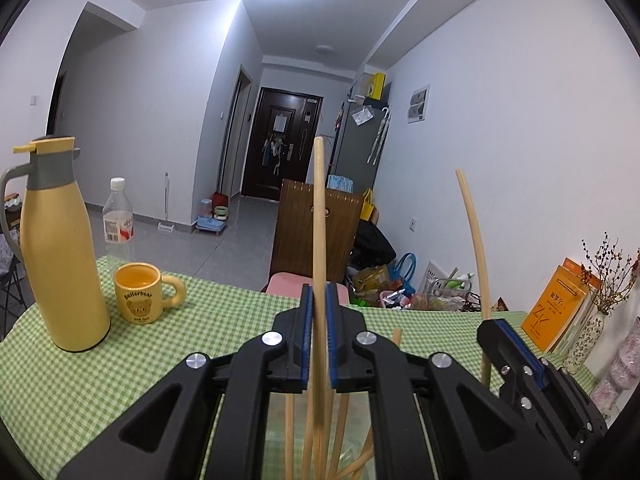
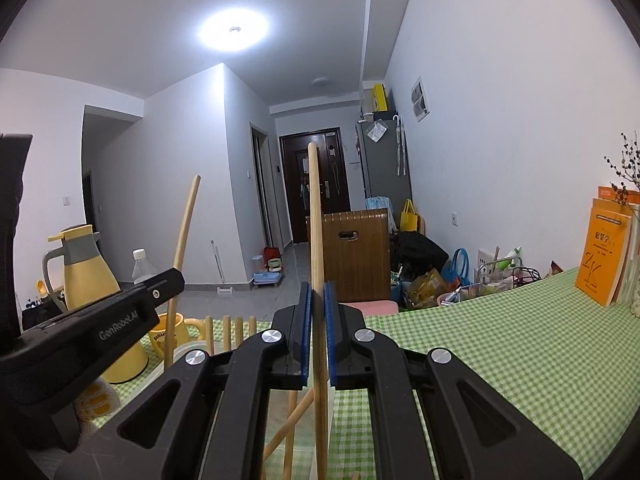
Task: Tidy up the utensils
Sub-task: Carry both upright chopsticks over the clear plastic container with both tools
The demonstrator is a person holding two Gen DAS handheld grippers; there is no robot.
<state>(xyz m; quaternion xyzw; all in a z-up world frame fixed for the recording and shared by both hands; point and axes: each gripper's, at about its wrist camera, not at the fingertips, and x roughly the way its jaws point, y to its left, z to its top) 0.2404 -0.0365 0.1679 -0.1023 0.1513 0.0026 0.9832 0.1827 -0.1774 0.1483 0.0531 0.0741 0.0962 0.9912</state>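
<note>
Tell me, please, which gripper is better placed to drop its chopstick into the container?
Probably the left gripper: its chopstick stands upright over the container, among other sticks. The right gripper holds its chopstick by the container's edge.

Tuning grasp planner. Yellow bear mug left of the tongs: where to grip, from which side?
Pinch the mug by its handle, coming from the right: the loop juts rightward, clear of the yellow flask crowding its left. The body looks too wide. Both tongs are already holding chopsticks.

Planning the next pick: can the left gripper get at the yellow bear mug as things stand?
Probably not yet: the left gripper is shut on a chopstick. The path to the mug looks open, beside the thermos.
</note>
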